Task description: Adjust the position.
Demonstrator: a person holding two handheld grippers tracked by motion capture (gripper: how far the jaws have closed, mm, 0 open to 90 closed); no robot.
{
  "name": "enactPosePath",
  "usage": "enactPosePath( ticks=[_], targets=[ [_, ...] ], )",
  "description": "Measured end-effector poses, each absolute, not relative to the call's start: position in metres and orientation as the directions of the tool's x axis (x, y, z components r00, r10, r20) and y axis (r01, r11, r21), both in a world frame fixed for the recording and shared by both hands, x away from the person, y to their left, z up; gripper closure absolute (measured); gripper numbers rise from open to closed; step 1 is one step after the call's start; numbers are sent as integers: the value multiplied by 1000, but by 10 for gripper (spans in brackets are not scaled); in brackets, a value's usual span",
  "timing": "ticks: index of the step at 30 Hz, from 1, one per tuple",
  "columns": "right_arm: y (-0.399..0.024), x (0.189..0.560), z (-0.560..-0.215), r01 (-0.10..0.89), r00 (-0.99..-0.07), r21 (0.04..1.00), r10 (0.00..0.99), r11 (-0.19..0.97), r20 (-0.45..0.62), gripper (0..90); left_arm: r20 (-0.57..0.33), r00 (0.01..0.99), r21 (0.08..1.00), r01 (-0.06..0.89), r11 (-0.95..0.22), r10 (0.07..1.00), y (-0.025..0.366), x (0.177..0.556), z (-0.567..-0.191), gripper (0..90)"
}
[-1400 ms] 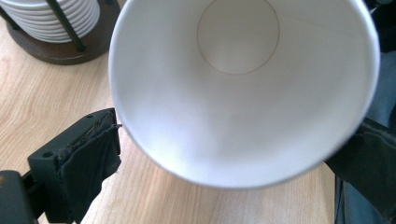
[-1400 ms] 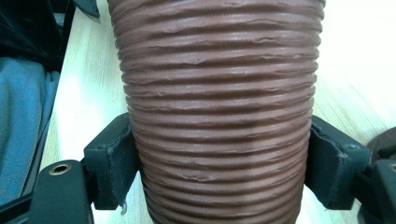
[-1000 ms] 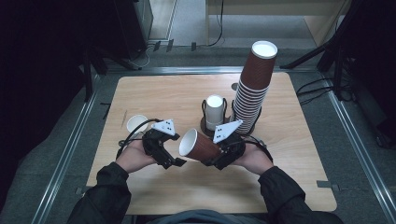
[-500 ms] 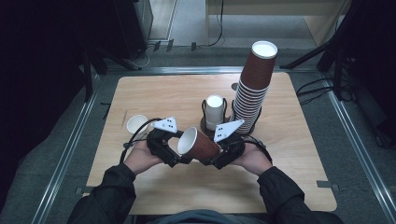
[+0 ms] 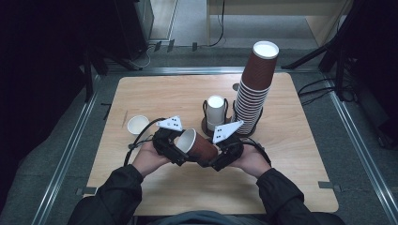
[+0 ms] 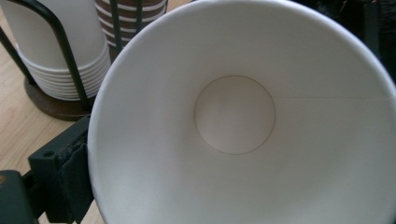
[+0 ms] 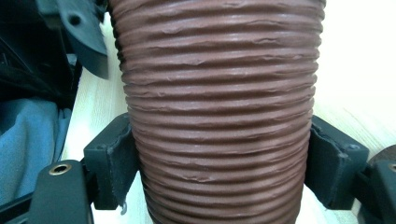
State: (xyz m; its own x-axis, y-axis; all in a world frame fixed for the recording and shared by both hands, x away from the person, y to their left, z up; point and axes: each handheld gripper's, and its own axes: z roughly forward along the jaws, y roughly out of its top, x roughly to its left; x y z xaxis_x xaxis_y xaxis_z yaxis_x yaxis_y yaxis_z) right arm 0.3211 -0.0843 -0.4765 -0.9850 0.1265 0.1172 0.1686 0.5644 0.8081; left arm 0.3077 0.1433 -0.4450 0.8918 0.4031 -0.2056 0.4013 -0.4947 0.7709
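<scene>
Cup [image 5: 199, 146] brown, ribbed | R gripper [image 7: 224, 163] fingers clamped on it | L gripper [image 5: 174, 146] at rim, grip unclear | L view: white inside

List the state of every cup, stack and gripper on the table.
Brown ribbed cup: on its side, held above the table, mouth toward the left gripper.
Right gripper: shut on the cup's body.
Left gripper: at the cup's rim; grip unclear.
Brown cup stack: tall, leaning, upside down.
White cup stack: upside down in the wire holder.
Single white cup: upright, empty.

A ribbed brown cup [image 7: 219, 112] stands clamped between the black jaws at nine and three o'clock, pale tabletop [image 7: 355, 70] behind
</scene>
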Motion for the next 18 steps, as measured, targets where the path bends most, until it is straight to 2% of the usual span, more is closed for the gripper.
enactPosePath(
  ticks=[1,9,18],
  targets=[
    [-84,321,-477,160,-986,809,124,565,109,213,-203,892,768,400,-499,403,143,308,-444,36],
    [-84,321,-478,152,-988,804,119,575,101,212,-248,886,759,428,-490,391,146,310,-441,89],
    [-83,322,-478,164,-986,804,123,572,113,199,-238,890,755,421,-502,388,146,309,-438,98]
  ],
)
